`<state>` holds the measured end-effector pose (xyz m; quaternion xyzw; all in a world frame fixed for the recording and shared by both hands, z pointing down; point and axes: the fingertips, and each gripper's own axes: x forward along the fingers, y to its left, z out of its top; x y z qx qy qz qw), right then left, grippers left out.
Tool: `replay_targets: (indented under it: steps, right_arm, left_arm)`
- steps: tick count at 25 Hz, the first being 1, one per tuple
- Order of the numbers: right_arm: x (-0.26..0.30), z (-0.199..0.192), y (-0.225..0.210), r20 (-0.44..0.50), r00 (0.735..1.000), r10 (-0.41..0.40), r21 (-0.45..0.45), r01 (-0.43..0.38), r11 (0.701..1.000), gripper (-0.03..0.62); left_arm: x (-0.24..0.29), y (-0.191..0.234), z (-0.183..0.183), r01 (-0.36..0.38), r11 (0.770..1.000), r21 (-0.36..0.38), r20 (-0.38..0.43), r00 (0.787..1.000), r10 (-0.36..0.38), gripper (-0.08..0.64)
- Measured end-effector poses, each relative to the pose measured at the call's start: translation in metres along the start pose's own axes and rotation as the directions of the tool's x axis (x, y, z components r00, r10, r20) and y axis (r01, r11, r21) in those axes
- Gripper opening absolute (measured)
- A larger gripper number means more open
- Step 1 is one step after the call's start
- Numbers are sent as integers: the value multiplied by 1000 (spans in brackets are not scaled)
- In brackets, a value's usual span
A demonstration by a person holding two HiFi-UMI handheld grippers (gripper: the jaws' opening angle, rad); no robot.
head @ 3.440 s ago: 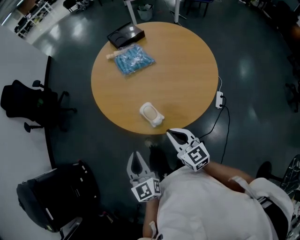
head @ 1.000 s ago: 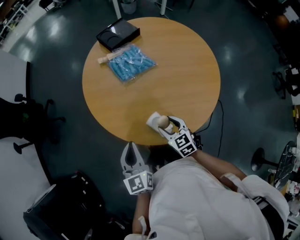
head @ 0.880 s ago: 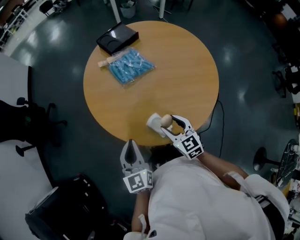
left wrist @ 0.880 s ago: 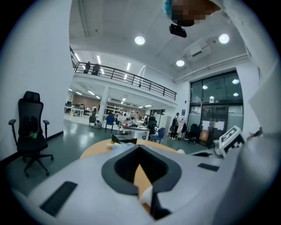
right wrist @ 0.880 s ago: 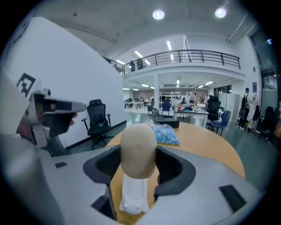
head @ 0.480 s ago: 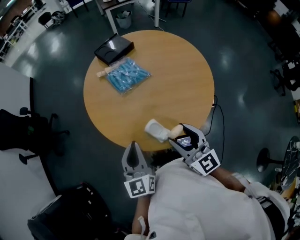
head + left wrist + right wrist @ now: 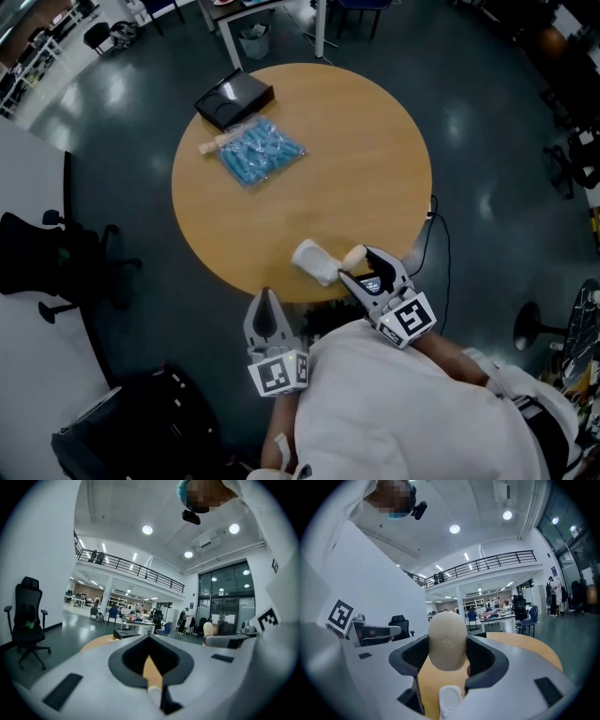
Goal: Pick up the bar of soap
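Note:
The beige bar of soap (image 7: 354,256) hangs just over the near edge of the round wooden table (image 7: 356,150), with my right gripper (image 7: 362,265) shut on it. Through the right gripper view the soap (image 7: 446,639) stands upright, filling the gap of the right gripper (image 7: 447,645) from pad to pad. Its white soap dish (image 7: 312,260) lies on the table just left of the soap, apart from it. My left gripper (image 7: 265,309) hovers off the table by the person's body, shut and holding nothing. Its tips meet in the left gripper (image 7: 150,641) view.
A blue plastic bag (image 7: 254,150) and a black box (image 7: 234,95) lie at the table's far left. A cable with a power strip (image 7: 431,211) hangs off the right edge. An office chair (image 7: 42,262) stands at the left and a black bag (image 7: 122,441) on the floor at the bottom left.
My right gripper has lifted the soap off the white dish and drawn it right, toward the person. The dish stays on the table. The left gripper has barely moved.

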<state>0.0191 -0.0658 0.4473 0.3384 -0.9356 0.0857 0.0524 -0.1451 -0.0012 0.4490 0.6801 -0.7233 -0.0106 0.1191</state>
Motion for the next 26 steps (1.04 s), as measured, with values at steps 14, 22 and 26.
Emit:
replay_targets:
  steps: [14, 22, 26]
  right_arm:
    - [8, -5, 10, -21, 999, 37, -23, -38, 999, 259]
    - [11, -8, 9, -32, 999, 35, -22, -36, 999, 259]
    - [12, -7, 8, -33, 999, 36, -20, -37, 999, 259]
  left_arm:
    - [5, -2, 0, 16, 1000, 11, 5, 1000, -16, 6]
    - [8, 1, 0, 17, 1000, 13, 2, 1000, -17, 6]
    - [8, 2, -1, 14, 1000, 13, -3, 1000, -13, 6]
